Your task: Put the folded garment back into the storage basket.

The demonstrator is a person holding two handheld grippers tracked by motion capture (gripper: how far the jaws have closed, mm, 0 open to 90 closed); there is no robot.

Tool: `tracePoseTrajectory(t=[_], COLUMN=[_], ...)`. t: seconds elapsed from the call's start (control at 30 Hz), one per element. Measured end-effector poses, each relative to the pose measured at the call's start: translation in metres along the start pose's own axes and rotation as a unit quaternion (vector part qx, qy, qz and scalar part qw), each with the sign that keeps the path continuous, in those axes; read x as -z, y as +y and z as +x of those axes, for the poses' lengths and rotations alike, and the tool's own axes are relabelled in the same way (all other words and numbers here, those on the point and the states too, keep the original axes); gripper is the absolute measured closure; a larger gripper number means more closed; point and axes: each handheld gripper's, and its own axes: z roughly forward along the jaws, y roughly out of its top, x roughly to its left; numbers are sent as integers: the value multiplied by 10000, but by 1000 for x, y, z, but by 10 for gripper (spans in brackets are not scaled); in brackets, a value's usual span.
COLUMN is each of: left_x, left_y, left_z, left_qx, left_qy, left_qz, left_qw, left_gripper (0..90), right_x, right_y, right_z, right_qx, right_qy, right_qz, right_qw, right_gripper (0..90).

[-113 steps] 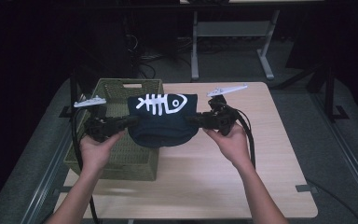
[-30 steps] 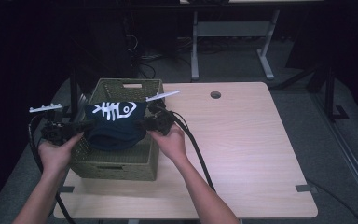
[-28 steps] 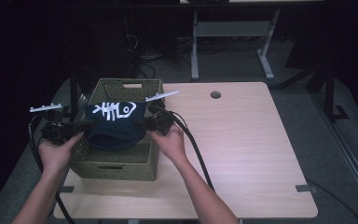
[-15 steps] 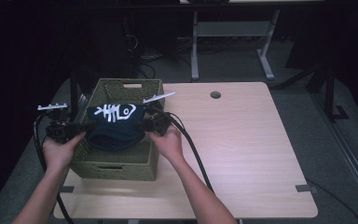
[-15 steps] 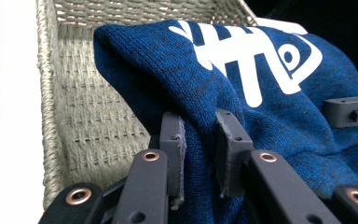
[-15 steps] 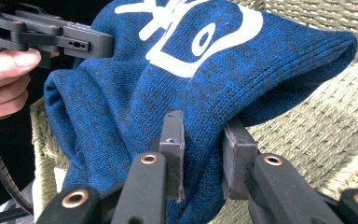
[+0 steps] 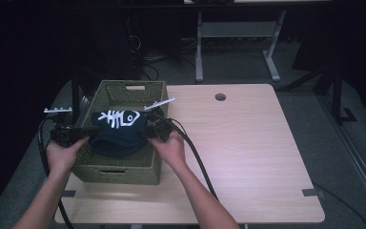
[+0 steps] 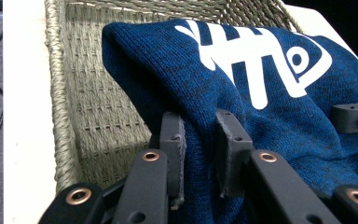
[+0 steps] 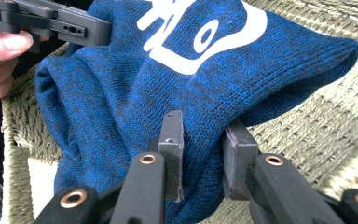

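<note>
A dark blue knitted hat (image 7: 116, 135) with a white fish-skeleton print hangs bunched over the woven green basket (image 7: 124, 167) on the surface (image 7: 248, 152). The left claw (image 8: 199, 140) and the right claw (image 9: 203, 140) each pinch a fold of its edge.

sweater (image 8: 242, 93): blue knitted cloth, matt, smooth white print
basket (image 8: 93, 107): woven olive fibre, rough
table (image 7: 248, 138): pale wood-look top, smooth

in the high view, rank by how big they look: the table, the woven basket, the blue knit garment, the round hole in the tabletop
1. table
2. woven basket
3. blue knit garment
4. round hole, by far the smallest
</note>
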Motion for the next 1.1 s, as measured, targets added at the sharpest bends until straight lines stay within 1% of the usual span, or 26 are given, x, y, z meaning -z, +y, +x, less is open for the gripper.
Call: tracePoseTrajectory(t=[0.07,0.17,0.2,0.3,0.33,0.37,0.4,0.43,0.47,0.5,0.53,0.57,0.6,0.7,0.73,0.77,0.8,0.9,0.97,1.0,1.03,1.07,1.1], left_x=[-1,-2,-2,-3,-4,-4,-3,-3,-2,-2,-1,-1,0,1,2,2,2,3,3,4,4,5,5], left_y=[1,1,2,4,5,5,6,6,6,6,6,6,6,5,5,5,6,6,7,8,8,8,8], left_z=[-1,-2,-3,-4,-3,-3,1,1,5,5,9,9,10,9,6,6,4,0,-3,-6,-6,-8,-8], left_qx=[-36,-31,-79,-93,-195,-195,-115,-115,-48,-48,-15,-15,-27,-20,-58,-58,-81,-116,-154,-177,-177,-162,-162], left_qy=[8,6,22,36,283,283,422,422,492,492,506,506,512,451,399,399,302,249,202,139,139,55,55], left_qz=[23,15,35,29,54,54,-15,-15,-38,-38,-65,-65,-87,-138,-180,-180,-175,-210,-234,-255,-255,-341,-341], left_qw=[10000,10000,10000,9999,9994,9994,9990,9990,9988,9988,9987,9987,9986,9989,9990,9990,9994,9994,9994,9994,9994,9993,9993], left_gripper=[752,752,752,744,697,648,626,627,627,625,625,625,626,629,629,629,629,628,627,625,623,620,618], right_x=[1,2,3,3,4,4,8,8,13,16,18,18,22,25,26,26,27,29,33,35,37,39,41], right_y=[-1,-1,-1,-1,-1,-1,0,0,1,1,2,2,2,3,3,3,3,3,3,3,3,3,3], right_z=[-1,-1,-1,-1,-2,-2,-2,-2,-3,-2,-2,-2,-2,-4,-5,-5,-7,-7,-8,-10,-11,-12,-13], right_qx=[7,12,-3,13,23,23,54,54,79,102,110,110,132,121,98,98,109,76,36,73,57,49,-2], right_qy=[-14,-42,-57,-60,-155,-155,-485,-485,-574,-581,-571,-571,-547,-479,-442,-442,-391,-360,-323,-303,-295,-293,-283], right_qz=[0,-16,-31,-33,-30,-30,-108,-108,-184,-186,-176,-176,-206,-231,-254,-254,-251,-256,-308,-355,-354,-377,-371], right_qw=[10000,10000,10000,10000,9999,9999,9988,9988,9981,9981,9982,9982,9982,9985,9987,9987,9989,9990,9990,9989,9989,9988,9989], right_gripper=[726,726,726,717,581,581,519,519,515,515,516,516,526,529,529,529,529,529,529,527,524,524,522])
